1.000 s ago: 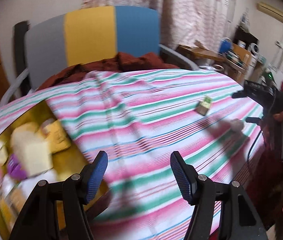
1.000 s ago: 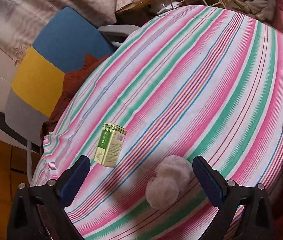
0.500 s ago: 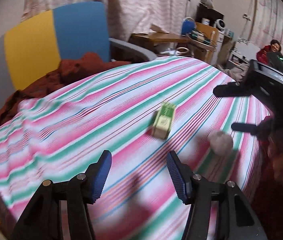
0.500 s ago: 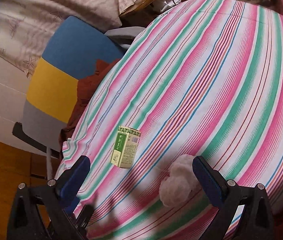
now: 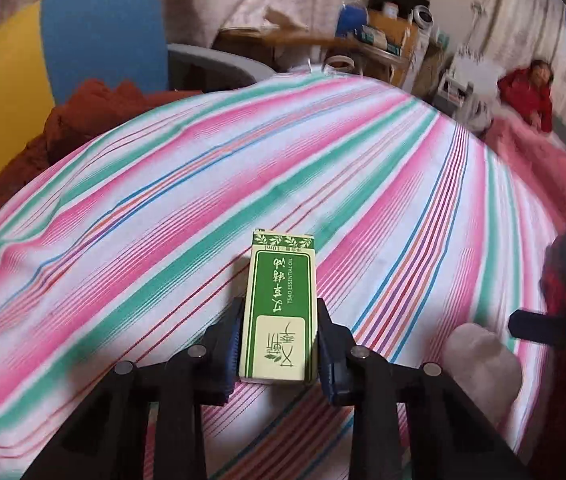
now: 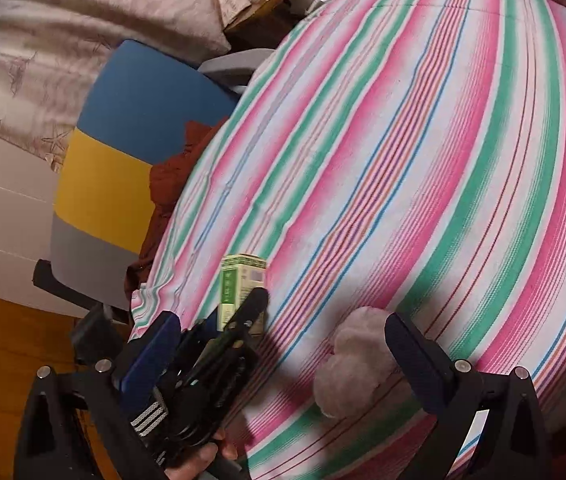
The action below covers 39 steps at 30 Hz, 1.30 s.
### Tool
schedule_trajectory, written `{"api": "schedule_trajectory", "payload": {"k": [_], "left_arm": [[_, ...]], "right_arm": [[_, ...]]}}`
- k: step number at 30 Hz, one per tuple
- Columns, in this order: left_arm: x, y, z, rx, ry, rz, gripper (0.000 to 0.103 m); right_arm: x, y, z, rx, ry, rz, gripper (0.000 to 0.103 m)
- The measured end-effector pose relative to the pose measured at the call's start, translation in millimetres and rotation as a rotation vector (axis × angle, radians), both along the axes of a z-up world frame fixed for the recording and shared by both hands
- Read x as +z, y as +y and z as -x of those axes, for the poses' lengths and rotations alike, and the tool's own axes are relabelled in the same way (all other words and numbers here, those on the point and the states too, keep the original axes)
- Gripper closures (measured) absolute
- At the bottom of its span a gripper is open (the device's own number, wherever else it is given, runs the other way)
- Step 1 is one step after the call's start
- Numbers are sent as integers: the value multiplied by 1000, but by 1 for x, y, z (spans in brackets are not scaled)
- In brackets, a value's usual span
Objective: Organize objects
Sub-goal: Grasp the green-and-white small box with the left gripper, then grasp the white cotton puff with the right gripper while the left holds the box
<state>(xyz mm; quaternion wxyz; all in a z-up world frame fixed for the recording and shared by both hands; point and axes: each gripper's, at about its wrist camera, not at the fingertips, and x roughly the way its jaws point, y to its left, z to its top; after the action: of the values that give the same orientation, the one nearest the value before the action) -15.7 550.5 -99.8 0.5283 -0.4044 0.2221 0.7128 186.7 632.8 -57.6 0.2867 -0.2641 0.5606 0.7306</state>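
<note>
Left gripper (image 5: 279, 344): jaws drawn in close, blue pads flanking a small green box (image 5: 279, 308), contact not certain. Right gripper (image 6: 279, 352): jaws spread wide, held low over the striped cloth, gripping nothing.

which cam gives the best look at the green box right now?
Left wrist. The green box fills the centre, its top face and print readable, between the left tool's pads. The right wrist view shows only its far end and one side; the left tool covers the rest.
</note>
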Motion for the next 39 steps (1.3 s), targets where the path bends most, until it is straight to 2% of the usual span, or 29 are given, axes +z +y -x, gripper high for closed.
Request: {"api": "schedule_trajectory", "payload": {"k": [4, 8, 14, 17, 18, 19, 23, 32, 33, 35, 36, 39], "left_arm": [[1, -29, -5, 28, 30, -2, 72], [5, -76, -10, 109, 10, 11, 72], [6, -153, -24, 184, 29, 29, 72], [8, -189, -35, 202, 34, 29, 72], [8, -193, -39, 202, 35, 29, 72], [8, -199, -43, 204, 37, 26, 72], [11, -228, -50, 241, 23, 4, 72], [9, -247, -50, 276, 29, -28, 72], [9, -247, -51, 277, 35, -29, 72], [9, -247, -49, 287, 39, -30, 72], [9, -248, -49, 290, 44, -29, 72], [8, -247, -50, 293, 71, -32, 72]], "right_arm": [[-5, 3, 4, 13, -19, 19, 0], [-9, 2, 9, 33, -77, 14, 0], [-15, -3, 21, 90, -167, 6, 1], [-17, -4, 23, 101, -199, -1, 19], [-18, -4, 26, 113, -214, -1, 28], [-20, -5, 30, 132, -235, 0, 31], [-23, -12, 37, 187, -301, -27, 31], [-21, -31, 54, 291, -442, -133, 31], [-21, -35, 59, 313, -459, -149, 33], [-21, -45, 69, 371, -519, -210, 60], [-21, -48, 74, 396, -542, -236, 64], [-19, -56, 84, 454, -555, -282, 65]]}}
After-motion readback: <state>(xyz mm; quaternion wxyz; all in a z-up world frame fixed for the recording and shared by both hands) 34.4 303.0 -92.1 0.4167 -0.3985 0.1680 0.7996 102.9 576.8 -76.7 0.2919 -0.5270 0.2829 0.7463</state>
